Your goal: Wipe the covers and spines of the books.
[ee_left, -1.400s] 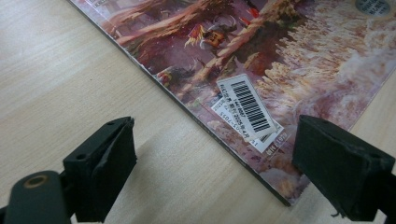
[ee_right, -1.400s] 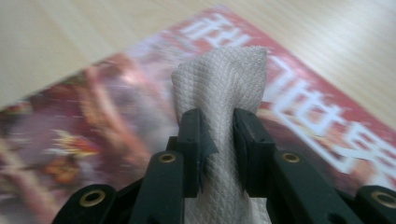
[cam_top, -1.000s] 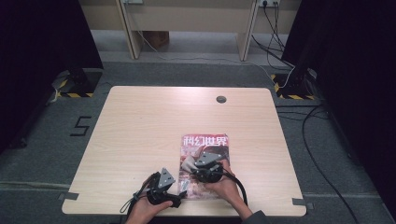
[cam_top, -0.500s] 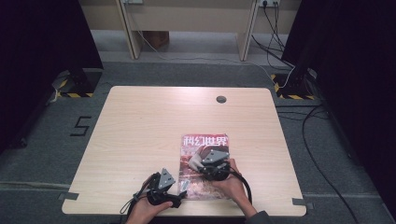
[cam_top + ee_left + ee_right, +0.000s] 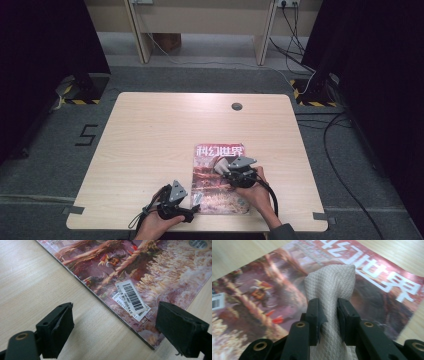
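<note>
One cloth, off-white with a fine diamond weave, is pinched in the right hand-held gripper; jaws clenched on it, folded bulge poking out past the tips. The cloth sits over the upper middle of a magazine, at or just above the cover; can't tell if it touches. In the high view the cloth shows as a pale wad at the front of the right hand-held gripper, just below the title.

Magazine: flat on the tabletop, near the front edge, right of centre. Glossy cover, reddish-brown fantasy art, red banner with big white characters at the top. White barcode sticker near one lower corner; that corner lies flat, spine edge straight against the wood.

Left hand-held gripper: released, jaws wide apart, holding nothing, low over the tabletop with the magazine's lower corner between them, not touching it. In the high view it sits at the magazine's front left corner, hand behind it.

No containers in view. A round cable hole lies at the tabletop's far side, well apart from everything.
</note>
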`<state>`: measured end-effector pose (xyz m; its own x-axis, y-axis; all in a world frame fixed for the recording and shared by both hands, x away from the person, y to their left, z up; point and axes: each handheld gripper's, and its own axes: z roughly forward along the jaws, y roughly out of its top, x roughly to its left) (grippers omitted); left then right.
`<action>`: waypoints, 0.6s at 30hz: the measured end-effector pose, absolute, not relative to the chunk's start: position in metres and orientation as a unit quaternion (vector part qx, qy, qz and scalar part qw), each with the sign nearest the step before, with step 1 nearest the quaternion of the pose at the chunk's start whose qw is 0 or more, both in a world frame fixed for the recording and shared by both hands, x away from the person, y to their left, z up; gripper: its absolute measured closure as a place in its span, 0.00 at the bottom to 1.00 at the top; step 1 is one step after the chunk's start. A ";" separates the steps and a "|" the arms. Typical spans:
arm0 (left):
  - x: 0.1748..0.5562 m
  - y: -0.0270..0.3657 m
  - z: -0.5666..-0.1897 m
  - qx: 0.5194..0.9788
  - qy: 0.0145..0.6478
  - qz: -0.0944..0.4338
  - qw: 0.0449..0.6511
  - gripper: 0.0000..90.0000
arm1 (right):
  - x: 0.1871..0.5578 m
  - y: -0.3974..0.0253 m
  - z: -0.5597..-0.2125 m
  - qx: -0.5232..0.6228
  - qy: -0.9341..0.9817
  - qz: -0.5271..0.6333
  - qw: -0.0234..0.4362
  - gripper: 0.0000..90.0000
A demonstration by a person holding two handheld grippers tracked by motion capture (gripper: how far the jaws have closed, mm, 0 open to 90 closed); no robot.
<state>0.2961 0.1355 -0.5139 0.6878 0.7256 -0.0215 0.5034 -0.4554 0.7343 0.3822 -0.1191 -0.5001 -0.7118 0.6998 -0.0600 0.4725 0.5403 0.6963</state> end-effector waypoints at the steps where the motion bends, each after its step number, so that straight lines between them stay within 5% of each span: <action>1: 0.296 0.135 -0.514 0.841 0.363 0.151 0.372 0.15 | 0.381 -0.117 -0.500 0.336 0.863 0.337 0.168 0.81; 18: 0.296 0.136 -0.514 0.840 0.367 0.150 0.372 0.15 | 0.338 -0.066 -0.501 0.256 0.890 0.367 0.090 0.79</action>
